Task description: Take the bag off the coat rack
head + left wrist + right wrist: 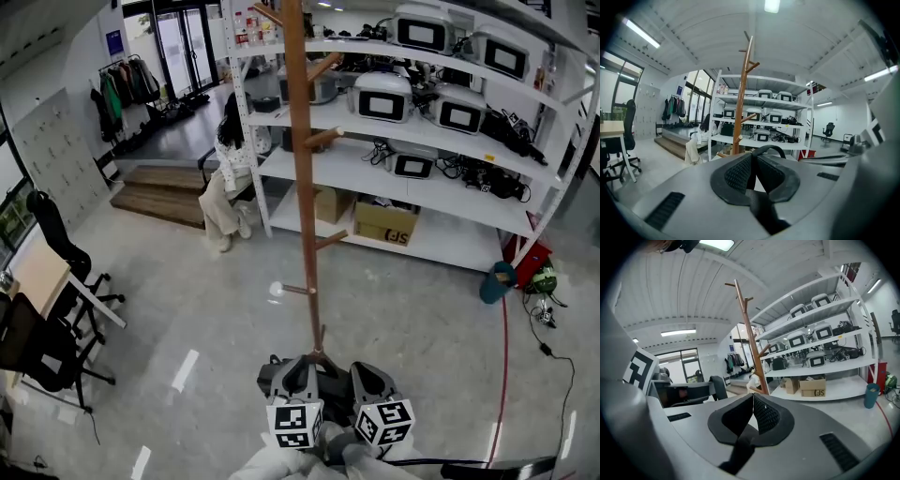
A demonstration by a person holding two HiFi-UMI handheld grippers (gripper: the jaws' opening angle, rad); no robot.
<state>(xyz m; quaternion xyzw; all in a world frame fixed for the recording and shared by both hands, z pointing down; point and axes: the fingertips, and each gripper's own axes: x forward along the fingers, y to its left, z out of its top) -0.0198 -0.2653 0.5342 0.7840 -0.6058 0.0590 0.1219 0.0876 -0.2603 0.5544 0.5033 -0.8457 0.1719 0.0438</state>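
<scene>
White shelving (450, 246) is set just behind the rack (302, 187) and is loaded with screened devices (382, 97), cables and, on its lowest level, two boxes (386, 223). The rack itself, a tall brown wooden pole with short angled pegs, is seen upright on the grey floor, and nothing hangs from its pegs. Left of the rack, a seated person (230, 178) is found beside the shelving, with wooden steps (159, 192) further left, and black chairs (56, 239) and a desk (42, 272) well apart at the far left. Right of the rack, a teal bin (496, 281) is placed near the shelving's end, and a red cable (503, 375) is laid along the floor. At the foot of the rack both grippers are held close together. The bag (336, 384), dark, is seen between them, off the rack. The left gripper (753, 159) is clamped on the bag's black handle (771, 148), which arches over one pad. The right gripper (753, 397) is closed, pads tip to tip; a dark strip runs down below them, and whether it is nipped cannot be told.
</scene>
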